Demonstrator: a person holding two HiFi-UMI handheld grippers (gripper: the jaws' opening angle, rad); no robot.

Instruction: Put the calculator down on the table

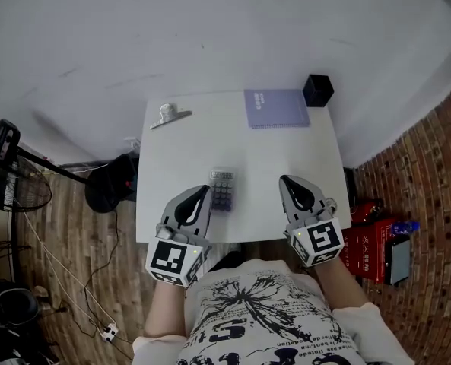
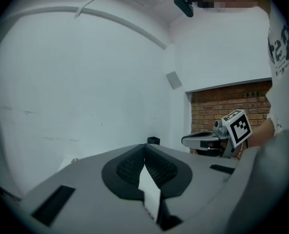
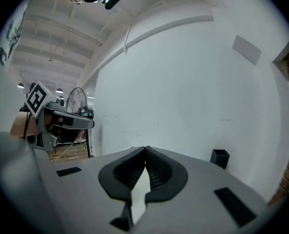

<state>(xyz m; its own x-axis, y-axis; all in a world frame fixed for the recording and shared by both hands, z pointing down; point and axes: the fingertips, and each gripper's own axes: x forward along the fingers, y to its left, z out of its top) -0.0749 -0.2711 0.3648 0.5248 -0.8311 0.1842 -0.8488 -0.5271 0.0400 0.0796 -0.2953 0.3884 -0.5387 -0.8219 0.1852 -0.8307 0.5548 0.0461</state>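
Note:
The grey calculator (image 1: 223,188) lies flat on the white table (image 1: 172,173), near its front edge and between my two grippers. My left gripper (image 1: 204,191) hovers just left of it, jaws shut on nothing. My right gripper (image 1: 285,179) hangs further right, also shut and empty. In the left gripper view the left gripper (image 2: 144,146) has its ribbed pads closed together, pointing at the white wall, with the right gripper (image 2: 210,139) off to the side. The right gripper view shows the right gripper (image 3: 145,149) with its pads likewise pressed together. The calculator is not seen in either gripper view.
A purple notebook (image 1: 277,108) and a black pen cup (image 1: 317,90) sit at the table's far right, a metal binder clip (image 1: 168,115) at the far left. A fan (image 1: 4,181) and a dark bag (image 1: 111,182) stand on the floor at left, red boxes (image 1: 370,242) at right.

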